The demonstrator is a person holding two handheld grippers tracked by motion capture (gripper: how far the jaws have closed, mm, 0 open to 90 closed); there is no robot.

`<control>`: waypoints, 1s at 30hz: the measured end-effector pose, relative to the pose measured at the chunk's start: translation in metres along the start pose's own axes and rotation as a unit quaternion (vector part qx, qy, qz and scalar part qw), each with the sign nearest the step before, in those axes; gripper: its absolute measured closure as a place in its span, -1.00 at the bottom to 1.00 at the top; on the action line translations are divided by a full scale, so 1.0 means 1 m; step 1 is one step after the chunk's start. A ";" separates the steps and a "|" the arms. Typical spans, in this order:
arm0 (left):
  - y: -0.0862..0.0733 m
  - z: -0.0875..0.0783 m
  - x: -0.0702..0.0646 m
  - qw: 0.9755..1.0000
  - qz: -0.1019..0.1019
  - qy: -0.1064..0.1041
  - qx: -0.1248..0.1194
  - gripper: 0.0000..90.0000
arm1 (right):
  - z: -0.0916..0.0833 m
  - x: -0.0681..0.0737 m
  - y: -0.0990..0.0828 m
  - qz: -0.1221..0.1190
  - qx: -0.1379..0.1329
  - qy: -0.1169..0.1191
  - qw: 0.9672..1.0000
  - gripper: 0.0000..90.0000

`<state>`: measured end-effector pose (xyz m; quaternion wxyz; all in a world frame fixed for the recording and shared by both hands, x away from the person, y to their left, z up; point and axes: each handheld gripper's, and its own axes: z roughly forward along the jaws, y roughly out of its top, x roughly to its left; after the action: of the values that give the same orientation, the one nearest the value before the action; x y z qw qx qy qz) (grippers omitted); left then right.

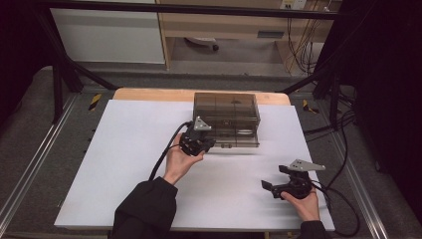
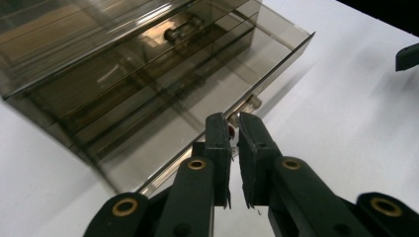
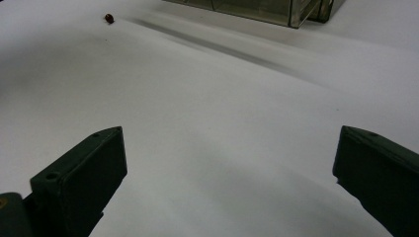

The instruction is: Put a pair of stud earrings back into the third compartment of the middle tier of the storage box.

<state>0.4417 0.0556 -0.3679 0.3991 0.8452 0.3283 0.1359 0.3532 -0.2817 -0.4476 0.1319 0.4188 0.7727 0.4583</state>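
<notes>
- On the white table (image 1: 124, 164), toward its far edge, sits a smoky see-through drawer box (image 1: 226, 117), with its lowest drawer (image 2: 197, 94) pulled partway out toward the person.
- At the front of that drawer, the left gripper (image 2: 234, 129) has its two black jaws drawn nearly together, clamped on a small knob (image 2: 230, 131) on the drawer's front wall; a bit of red shows between the jaw tips.
- From the high view, the left gripper (image 1: 201, 143) lies against the box's near left corner, carried by the left hand (image 1: 180, 162).
- Nearer the person and well apart from the box, the right gripper (image 1: 271, 188) rests low over the table in the right hand (image 1: 303, 201).
- Its jaws stand wide apart in the right gripper view, with bare table between them.
- A tiny dark red thing (image 3: 109, 19) lies alone on the table, far ahead of the right gripper; what it is cannot be made out.
</notes>
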 end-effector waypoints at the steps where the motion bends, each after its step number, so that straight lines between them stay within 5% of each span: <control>1: 0.004 0.003 -0.003 1.000 0.004 -0.001 0.001 0.83 | 0.000 0.000 0.000 0.000 0.000 0.000 1.000 -0.99; 30: 0.049 0.066 -0.026 1.000 0.019 -0.017 0.005 0.83 | 0.000 0.000 0.000 -0.001 0.000 0.001 1.000 -0.99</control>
<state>0.4768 -0.0229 -0.3728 0.3978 0.8554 0.3062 0.1278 0.3527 -0.2817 -0.4476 0.1309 0.4177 0.7734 0.4586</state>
